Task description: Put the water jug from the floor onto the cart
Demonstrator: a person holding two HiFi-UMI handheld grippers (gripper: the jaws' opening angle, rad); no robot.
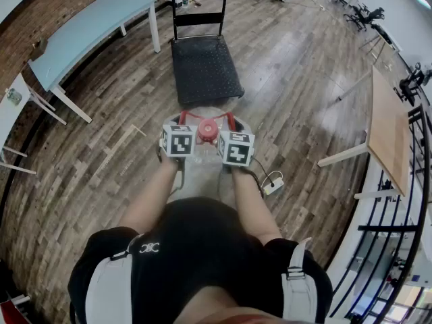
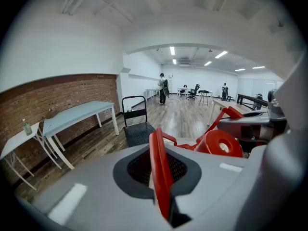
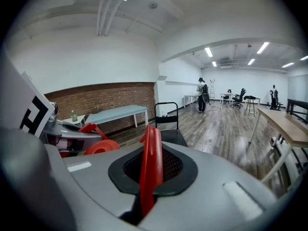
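Your left gripper (image 1: 181,128) has its fingers pinching the water jug's (image 1: 206,171) red handle (image 2: 160,172); the right gripper (image 1: 233,130) pinches it too. Grip done. Jug's w/ you, short of the cart (image 1: 204,69); carry & set-down left.

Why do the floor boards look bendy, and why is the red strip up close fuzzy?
Head view: the wide lens bows the wooden plank floor and pale blue table into curves; light glares off the boards. Left gripper view, right gripper view: the red plastic jug handle sits near the lens, so it blurs; dark corners ring each picture.
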